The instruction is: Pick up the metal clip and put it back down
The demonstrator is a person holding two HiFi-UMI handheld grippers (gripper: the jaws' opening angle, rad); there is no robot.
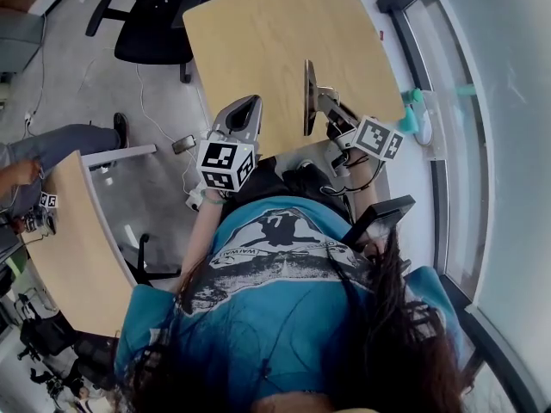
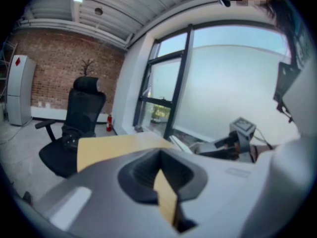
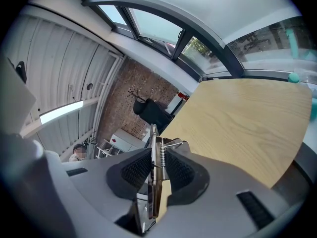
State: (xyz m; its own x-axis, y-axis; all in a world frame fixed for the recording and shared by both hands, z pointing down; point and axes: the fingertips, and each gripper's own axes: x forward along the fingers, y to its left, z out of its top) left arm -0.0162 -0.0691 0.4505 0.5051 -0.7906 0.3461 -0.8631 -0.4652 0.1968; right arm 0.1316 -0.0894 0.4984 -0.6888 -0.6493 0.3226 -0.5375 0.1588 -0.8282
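Observation:
The metal clip (image 3: 155, 175) is a flat spring clamp standing on edge between the pads of my right gripper (image 3: 155, 150), which is shut on it. In the head view the clip (image 1: 308, 97) hangs in the air over the near edge of the pale wooden table (image 1: 284, 41), with the right gripper (image 1: 322, 103) just behind it. My left gripper (image 1: 244, 112) hovers to the left, above the same table edge. In the left gripper view its tips (image 2: 159, 151) meet with nothing between them. The right gripper's marker cube (image 2: 242, 127) shows off to the right there.
A black office chair (image 1: 159, 15) stands beyond the table's far left corner. A second wooden desk (image 1: 73, 248) lies at the left, with another person's hand at its edge. A glass wall and sill run along the right, with a teal object (image 1: 417, 114) on the sill.

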